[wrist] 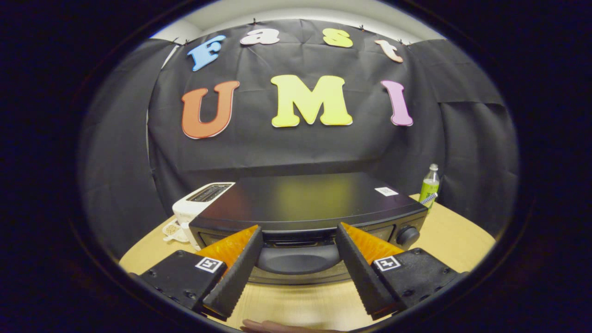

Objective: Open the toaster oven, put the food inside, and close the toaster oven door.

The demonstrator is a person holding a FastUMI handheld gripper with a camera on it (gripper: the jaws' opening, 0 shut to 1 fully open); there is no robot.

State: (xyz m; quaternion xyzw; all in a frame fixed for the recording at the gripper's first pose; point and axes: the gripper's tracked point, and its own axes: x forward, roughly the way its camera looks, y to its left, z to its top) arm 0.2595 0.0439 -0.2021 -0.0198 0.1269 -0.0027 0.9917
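A black toaster oven [305, 199] stands on the wooden table, seen from above its front. Its curved door handle [298, 260] lies between my fingers, just below the oven's top edge. I cannot tell whether the door is shut or slightly ajar. My gripper [299, 227] is open, its fingers spread to either side of the handle and touching nothing. A control knob [408, 236] sits on the oven's front, just beyond the right finger. A small pale dish with some food [172, 230] rests left of the oven, beyond the left finger.
A white slot toaster [199, 201] stands behind the dish at the oven's left. A green bottle [429, 187] is at the oven's back right. Part of a hand [277, 327] shows on the table below my fingers.
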